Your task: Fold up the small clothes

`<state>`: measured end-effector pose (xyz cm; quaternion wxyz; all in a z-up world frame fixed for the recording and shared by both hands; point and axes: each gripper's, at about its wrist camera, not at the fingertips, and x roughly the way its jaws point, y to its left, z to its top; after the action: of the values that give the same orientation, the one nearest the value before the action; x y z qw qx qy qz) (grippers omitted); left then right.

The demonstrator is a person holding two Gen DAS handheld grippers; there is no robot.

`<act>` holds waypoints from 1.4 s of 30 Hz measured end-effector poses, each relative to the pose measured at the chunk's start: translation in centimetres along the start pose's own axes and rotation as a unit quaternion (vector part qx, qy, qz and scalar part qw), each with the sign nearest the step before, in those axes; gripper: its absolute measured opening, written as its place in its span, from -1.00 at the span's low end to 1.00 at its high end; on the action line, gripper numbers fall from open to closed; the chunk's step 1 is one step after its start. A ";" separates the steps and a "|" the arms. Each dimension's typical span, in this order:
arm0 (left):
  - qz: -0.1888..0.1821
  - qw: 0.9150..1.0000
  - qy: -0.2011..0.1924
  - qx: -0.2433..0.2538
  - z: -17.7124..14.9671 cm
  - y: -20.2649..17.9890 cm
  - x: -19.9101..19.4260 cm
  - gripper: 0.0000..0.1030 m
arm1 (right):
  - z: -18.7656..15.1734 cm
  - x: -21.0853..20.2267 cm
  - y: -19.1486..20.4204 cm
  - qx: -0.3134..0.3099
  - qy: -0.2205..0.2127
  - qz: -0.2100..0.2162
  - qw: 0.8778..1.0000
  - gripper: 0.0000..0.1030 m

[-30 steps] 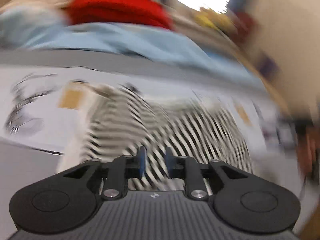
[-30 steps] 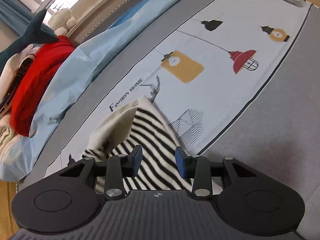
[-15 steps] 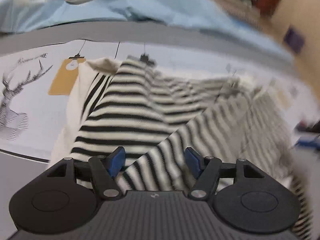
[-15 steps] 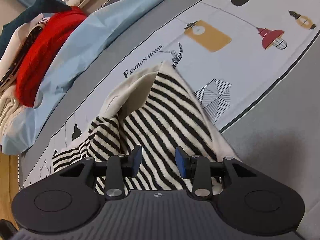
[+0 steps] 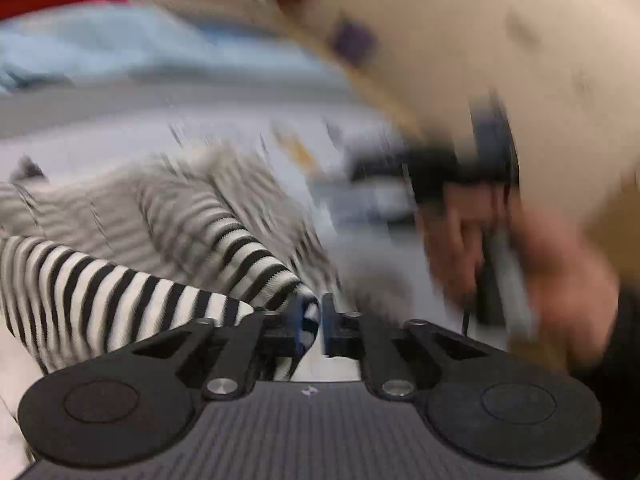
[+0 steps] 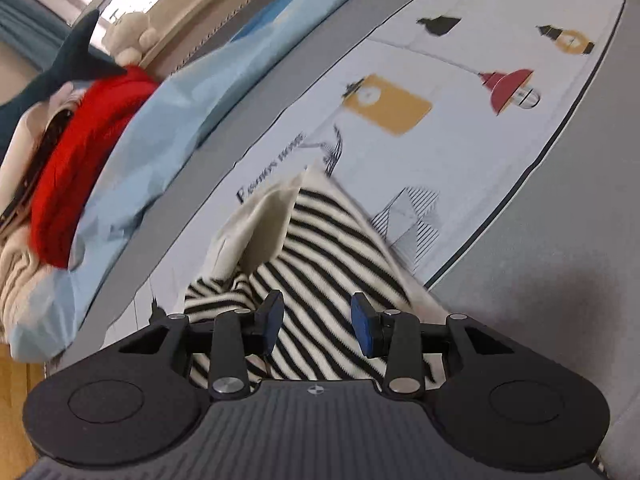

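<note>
The striped garment (image 5: pixel 120 292) is being held by the left gripper (image 5: pixel 310 320): its jaws have just been closing, and a bunched fold of the knit is now being pinched between the blue pads, presumably so that this edge can be carried across for a fold. The left view is being smeared by motion.

The right gripper (image 6: pixel 316 320) is being kept half open over the garment (image 6: pixel 320 240), nothing visibly clamped, probably to pin the cloth down. The garment is lying on a printed mat (image 6: pixel 500 40) over grey upholstery (image 6: pixel 560 240). The fabric is a soft ribbed knit, black-and-cream striped, with a plain cream inner face showing at the peaked corner.
</note>
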<state>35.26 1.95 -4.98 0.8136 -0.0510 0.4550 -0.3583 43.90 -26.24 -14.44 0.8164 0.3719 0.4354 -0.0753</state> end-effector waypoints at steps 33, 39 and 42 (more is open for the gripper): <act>0.160 0.896 0.004 -0.413 -2.2 12.7 1.9 -0.93 | -6.1 7.6 3.3 -0.075 0.181 -0.030 0.980 0.02; 0.128 0.901 -0.087 -0.406 -0.7 12.4 -1.4 -0.95 | -6.1 7.1 3.9 -0.063 0.156 -0.012 0.986 -0.97; 0.090 0.887 -0.165 -0.422 -0.7 13.6 -2.9 -0.95 | -5.1 6.1 3.7 0.013 0.119 0.053 0.991 -0.98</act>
<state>41.08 13.98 -8.87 0.8073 -0.4069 0.4251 -0.0437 45.88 -18.97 -18.89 0.7570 0.4113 0.5077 0.0069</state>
